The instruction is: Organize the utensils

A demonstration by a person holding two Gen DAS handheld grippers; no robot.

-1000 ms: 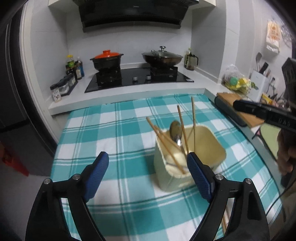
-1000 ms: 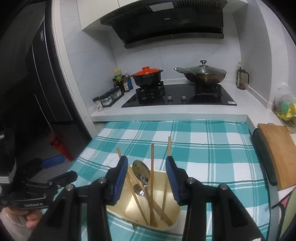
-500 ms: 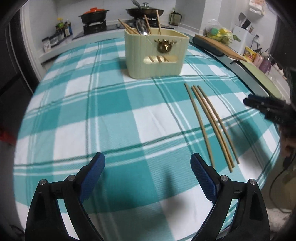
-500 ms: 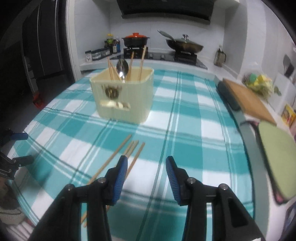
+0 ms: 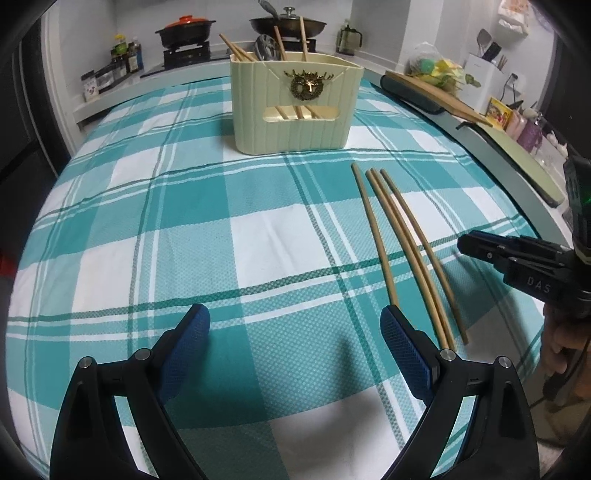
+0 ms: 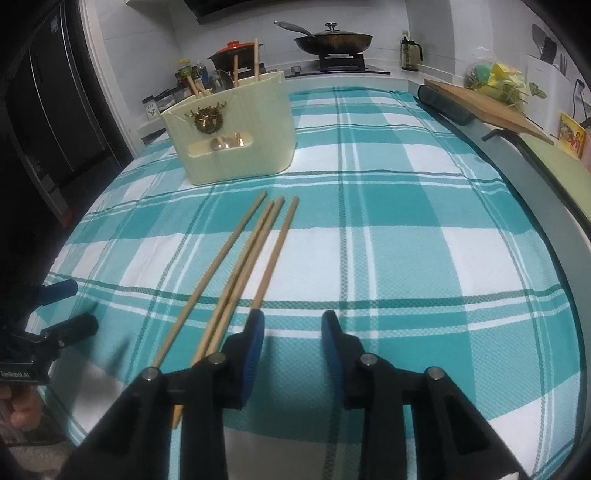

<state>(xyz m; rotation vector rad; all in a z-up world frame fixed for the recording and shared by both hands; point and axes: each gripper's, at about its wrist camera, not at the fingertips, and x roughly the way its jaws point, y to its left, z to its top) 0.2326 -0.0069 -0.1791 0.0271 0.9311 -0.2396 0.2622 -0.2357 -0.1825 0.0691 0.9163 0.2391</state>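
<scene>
A cream utensil holder (image 5: 295, 107) with a gold emblem stands on the checked cloth and holds several chopsticks and a spoon; it also shows in the right wrist view (image 6: 232, 125). Several loose wooden chopsticks (image 5: 402, 247) lie on the cloth in front of it, also in the right wrist view (image 6: 240, 266). My left gripper (image 5: 295, 332) is open and empty, low over the cloth, left of the chopsticks' near ends. My right gripper (image 6: 291, 332) is open and empty, just right of the chopsticks' near ends; it appears at the right edge of the left wrist view (image 5: 480, 247).
The teal checked cloth (image 5: 184, 221) covers the table. A cutting board (image 6: 484, 107) and a dark roll (image 6: 443, 103) lie on the counter at right. A stove with an orange-lidded pot (image 5: 184, 31) and a wok (image 6: 332, 40) stands behind.
Both grippers have dropped from above the holder to low over the near cloth. The loose chopsticks have come into view and now lie close to both grippers.
</scene>
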